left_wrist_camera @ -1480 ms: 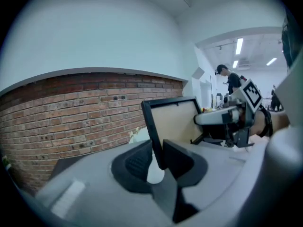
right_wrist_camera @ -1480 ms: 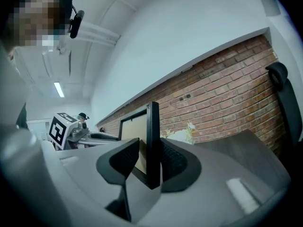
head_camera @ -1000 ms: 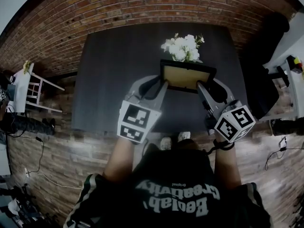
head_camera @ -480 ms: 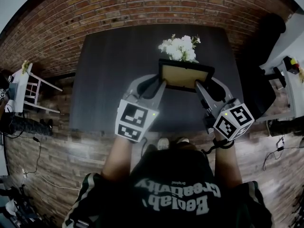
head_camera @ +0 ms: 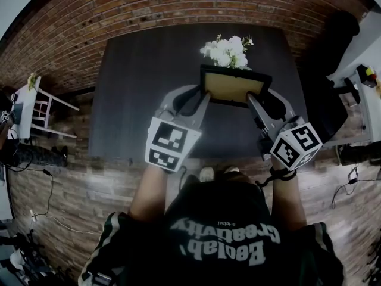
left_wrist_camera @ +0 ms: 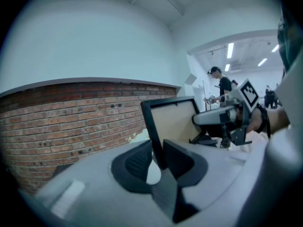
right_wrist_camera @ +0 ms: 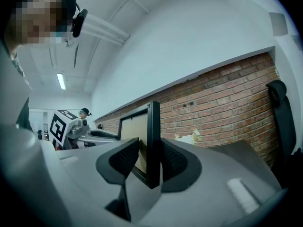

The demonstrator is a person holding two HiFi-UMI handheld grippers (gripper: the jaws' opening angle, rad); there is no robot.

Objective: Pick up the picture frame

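Observation:
The picture frame [head_camera: 233, 86], black-rimmed with a tan panel, hangs in the air between both grippers, over the dark table [head_camera: 143, 88]. My left gripper [head_camera: 205, 98] is shut on its left edge; in the left gripper view the black rim [left_wrist_camera: 154, 126] runs between the pads of that gripper [left_wrist_camera: 158, 157]. My right gripper [head_camera: 252, 101] is shut on the frame's right edge, and the right gripper view shows the rim [right_wrist_camera: 153, 136] standing upright between that gripper's pads [right_wrist_camera: 150, 157]. Each gripper view also shows the other gripper across the frame.
A bunch of white flowers [head_camera: 226, 49] stands on the table just behind the frame. A black chair [head_camera: 333, 52] is at the right, a white side table [head_camera: 41, 109] at the left. Cables [head_camera: 50, 219] lie on the brick floor. A person [left_wrist_camera: 222, 84] stands far off.

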